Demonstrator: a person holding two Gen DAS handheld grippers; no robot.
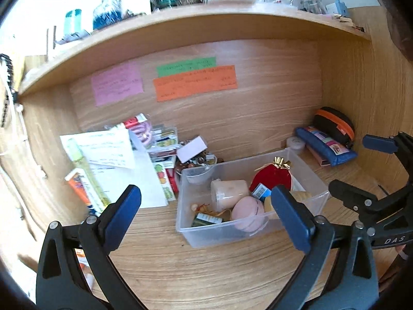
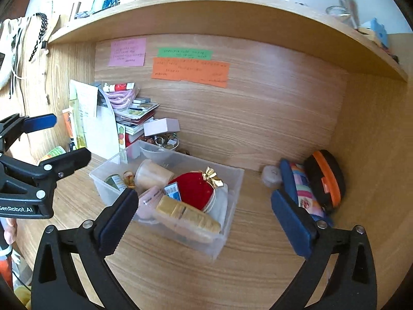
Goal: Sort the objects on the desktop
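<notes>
My left gripper (image 1: pixel 206 214) and right gripper (image 2: pixel 204 222) both hang wide open and empty above the wooden desk (image 2: pixel 180 271). Just beyond them sits a clear bin (image 2: pixel 232 222) holding a red pouch (image 2: pixel 198 191), a cream jar (image 1: pixel 228 190) and a pink case (image 1: pixel 247 211). Farther back, papers (image 1: pixel 144 178) pile at the left, and a blue pouch (image 1: pixel 327 144) rests against the right wall.

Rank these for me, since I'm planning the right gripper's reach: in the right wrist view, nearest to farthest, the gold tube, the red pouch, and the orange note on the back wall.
From the right gripper:
1. Gold tube, at the bin's near end.
2. Red pouch, just behind it in the bin.
3. Orange note, high on the back wall.
</notes>
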